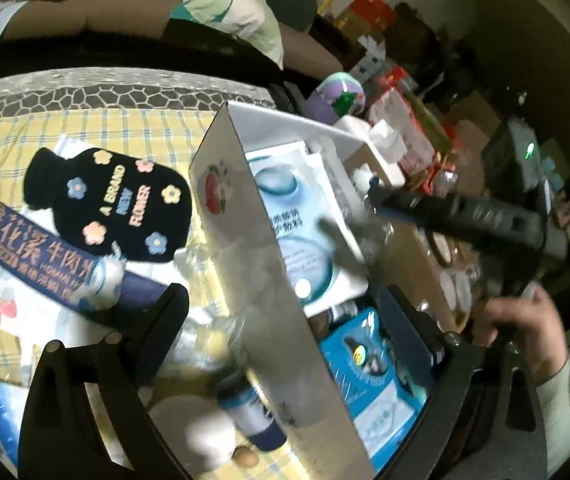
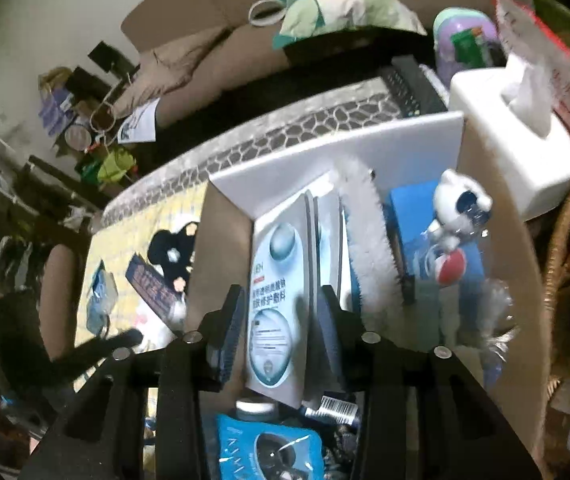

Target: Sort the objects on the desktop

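1. The right gripper (image 2: pixel 279 320) is reaching into a cardboard box (image 2: pixel 221 224) from above, its two padded fingers (image 2: pixel 231 332) standing on either side of a white-and-teal packet (image 2: pixel 279 280) that is standing upright among the box's contents. The pads are sitting close against the packet's edges; blur is making it hard to tell whether they are actually pressing it.

2. The left gripper (image 1: pixel 285 320) is straddling the box's near wall (image 1: pixel 257 272), one finger (image 1: pixel 165 312) hanging outside over the yellow checked tablecloth (image 1: pixel 17 148) and the other (image 1: pixel 409 328) inside the box, jaws spread wide and holding nothing.

3. Inside the box, a fluffy white brush (image 2: pixel 369 240) is leaning just beside the packet, a small white figurine (image 2: pixel 461 208) is perching above blue cartons (image 2: pixel 461 276), and a bright blue pack (image 2: pixel 273 452) is lying at the near end.

4. Outside the box, a black flower-patterned pouch (image 1: pixel 121 200) is lying on the tablecloth, touching a dark blue snack wrapper (image 1: pixel 33 256), with a small dark bottle (image 1: pixel 253 412) lying near the box wall.

5. A white tissue box (image 2: pixel 517 152) is standing just beyond the box's far corner.
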`<state>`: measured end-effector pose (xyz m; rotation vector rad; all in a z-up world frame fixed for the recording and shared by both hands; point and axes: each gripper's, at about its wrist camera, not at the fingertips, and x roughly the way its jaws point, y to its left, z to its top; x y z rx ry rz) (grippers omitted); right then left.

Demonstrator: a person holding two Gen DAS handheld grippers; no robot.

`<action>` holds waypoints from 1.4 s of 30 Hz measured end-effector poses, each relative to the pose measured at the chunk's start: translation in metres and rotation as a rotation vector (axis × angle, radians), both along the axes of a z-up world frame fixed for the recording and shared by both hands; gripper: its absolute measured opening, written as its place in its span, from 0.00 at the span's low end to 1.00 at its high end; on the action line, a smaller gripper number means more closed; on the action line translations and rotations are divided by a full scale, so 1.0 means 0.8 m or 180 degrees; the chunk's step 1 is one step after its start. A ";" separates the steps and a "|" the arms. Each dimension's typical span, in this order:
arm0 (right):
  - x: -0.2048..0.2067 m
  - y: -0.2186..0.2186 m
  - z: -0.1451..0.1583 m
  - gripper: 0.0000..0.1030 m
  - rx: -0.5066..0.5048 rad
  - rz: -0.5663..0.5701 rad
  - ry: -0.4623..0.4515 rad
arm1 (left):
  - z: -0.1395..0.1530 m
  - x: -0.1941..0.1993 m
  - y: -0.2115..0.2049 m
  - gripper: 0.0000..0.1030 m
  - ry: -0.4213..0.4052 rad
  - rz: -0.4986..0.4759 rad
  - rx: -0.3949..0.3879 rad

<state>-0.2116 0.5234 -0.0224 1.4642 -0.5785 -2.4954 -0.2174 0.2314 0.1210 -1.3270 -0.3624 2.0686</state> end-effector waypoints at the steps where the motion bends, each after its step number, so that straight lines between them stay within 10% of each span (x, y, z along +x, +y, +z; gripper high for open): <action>1: 0.003 0.000 0.005 0.52 -0.0027 -0.0008 0.0014 | 0.002 0.005 -0.005 0.94 0.0009 -0.0005 -0.0028; 12: 0.062 -0.050 0.026 0.99 -0.0232 0.0036 0.0097 | 0.033 0.083 -0.090 1.00 0.0113 0.0117 -0.0385; 27: 0.157 -0.178 0.051 1.00 -0.0332 0.0304 0.0291 | 0.057 0.182 -0.269 1.00 0.0263 0.0606 -0.0690; 42: 0.208 -0.323 -0.023 1.00 0.0013 0.0795 0.0237 | -0.038 0.229 -0.350 1.00 0.0013 0.0795 -0.0882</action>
